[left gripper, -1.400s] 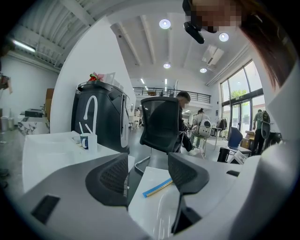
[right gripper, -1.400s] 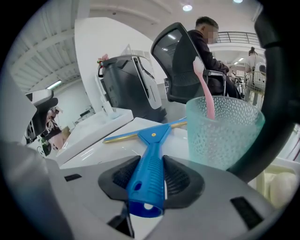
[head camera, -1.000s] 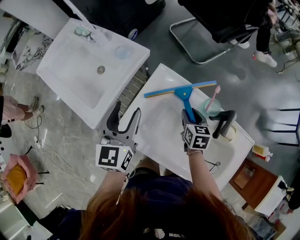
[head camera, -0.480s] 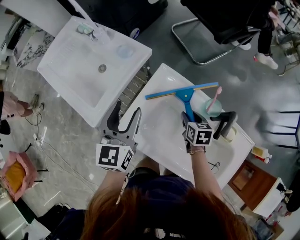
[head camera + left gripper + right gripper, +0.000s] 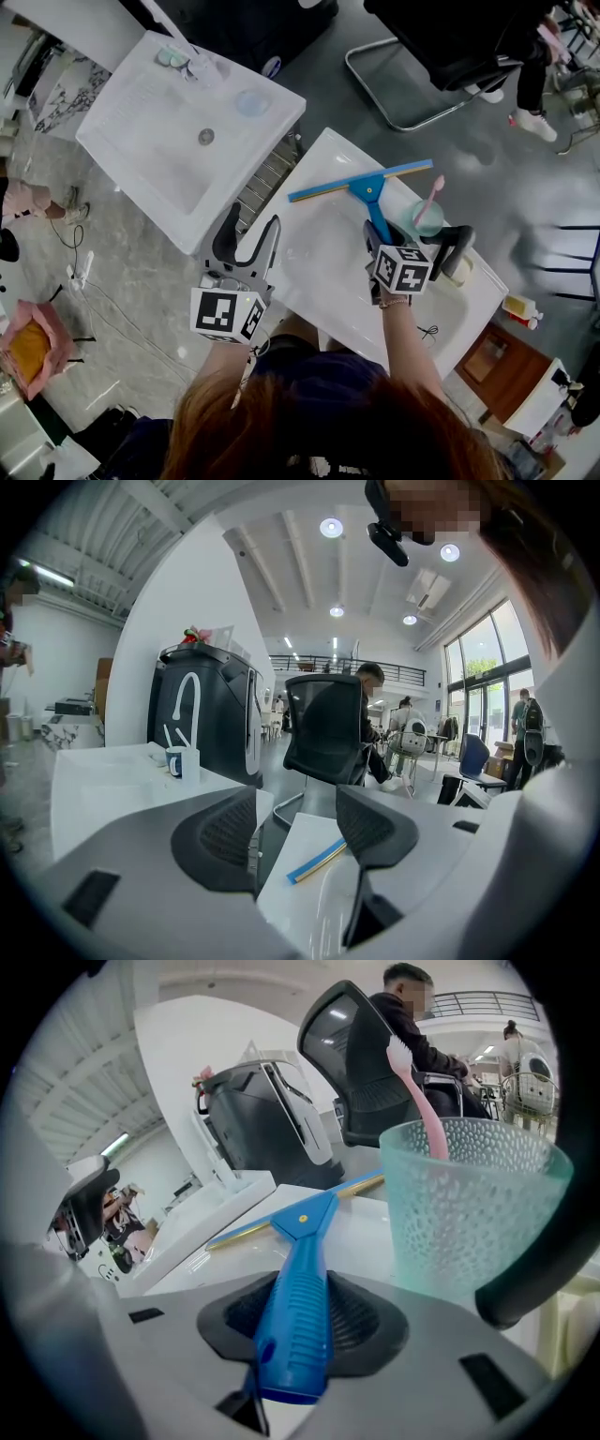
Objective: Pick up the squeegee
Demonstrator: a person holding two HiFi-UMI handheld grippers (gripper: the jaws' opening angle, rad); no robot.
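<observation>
— Two claws; what has changed in the last second?
— Little. The right gripper (image 5: 372, 232) stays clamped on the squeegee (image 5: 367, 187), at middle right of the head view. Its cube (image 5: 402, 269) has drifted slightly right, and the blade's right end sits a shade higher in the frame.
— And the right gripper view?
— There the right gripper (image 5: 300, 1314) presses the blue handle from both sides. The squeegee (image 5: 302, 1260) runs up the centre more steeply than before. The cup (image 5: 469, 1204) at right looms larger (a pink toothbrush (image 5: 415, 1101) stands in it). Whether the blade has left the basin (image 5: 366, 1232), I cannot tell.
— The other claw?
— The left gripper (image 5: 248, 234) hangs at lower left of centre in the head view. It is near the gap between the basin (image 5: 314, 272) and the sink (image 5: 141, 150) at upper left. In its own view the left gripper (image 5: 295, 822) looks as it did, jaws apart with nothing held. Beyond them, at lower centre, lies the squeegee (image 5: 314, 860) blade's blue-and-yellow end on white.
— Any writing?
— Only black-and-white square markers (image 5: 220, 314) on the cubes. A mug (image 5: 174, 761) at left of the left gripper view has a dark band, its print too small to read.
</observation>
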